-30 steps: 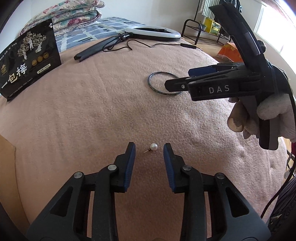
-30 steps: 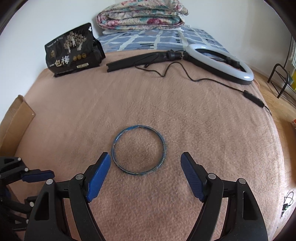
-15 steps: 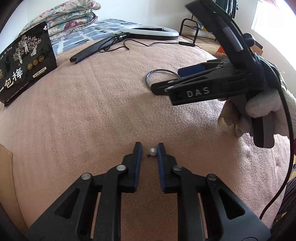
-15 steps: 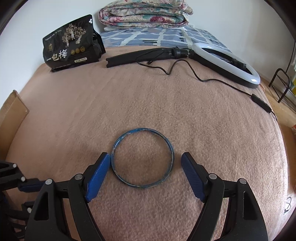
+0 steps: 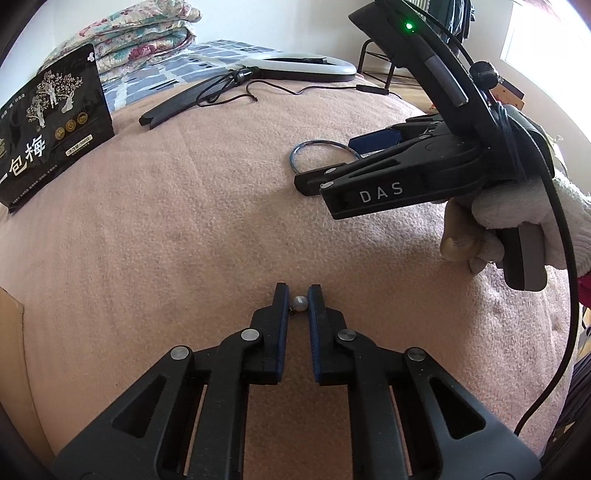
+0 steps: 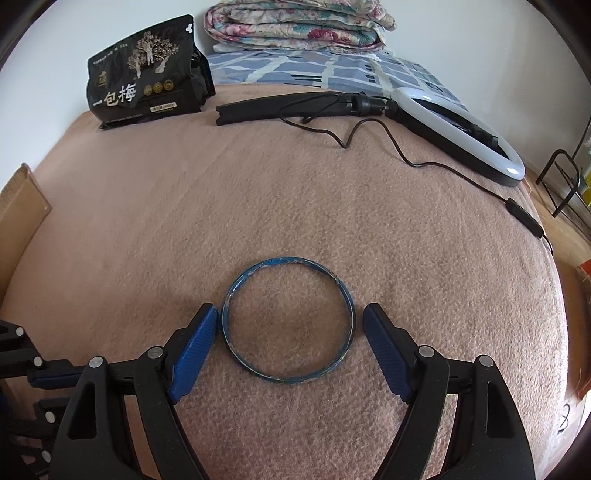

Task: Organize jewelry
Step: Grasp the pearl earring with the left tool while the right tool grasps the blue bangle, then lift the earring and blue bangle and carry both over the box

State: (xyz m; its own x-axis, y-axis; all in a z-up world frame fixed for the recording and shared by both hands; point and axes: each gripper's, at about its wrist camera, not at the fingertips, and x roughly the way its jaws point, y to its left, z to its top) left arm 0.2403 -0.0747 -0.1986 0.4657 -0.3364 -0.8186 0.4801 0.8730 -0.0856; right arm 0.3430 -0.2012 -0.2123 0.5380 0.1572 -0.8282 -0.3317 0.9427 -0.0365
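Note:
A small pearl stud earring (image 5: 300, 303) lies on the pink blanket (image 5: 207, 221). My left gripper (image 5: 298, 295) is shut on it, both pads touching the pearl. A thin blue bangle (image 6: 288, 320) lies flat on the blanket. My right gripper (image 6: 289, 321) is open, low over the blanket, with one pad on each side of the bangle; the left pad almost touches it. In the left wrist view the bangle (image 5: 306, 150) shows partly behind the right gripper (image 5: 369, 162).
A black snack bag (image 6: 144, 92) stands at the back left. A ring light (image 6: 458, 133) with folded stand and cable (image 6: 369, 129) lies at the back right. Folded quilts (image 6: 295, 26) are behind. A cardboard edge (image 6: 22, 206) is at the left.
My left gripper has closed from wide open onto the pearl earring. My right gripper has moved forward and down, so the bangle now lies between its pads.

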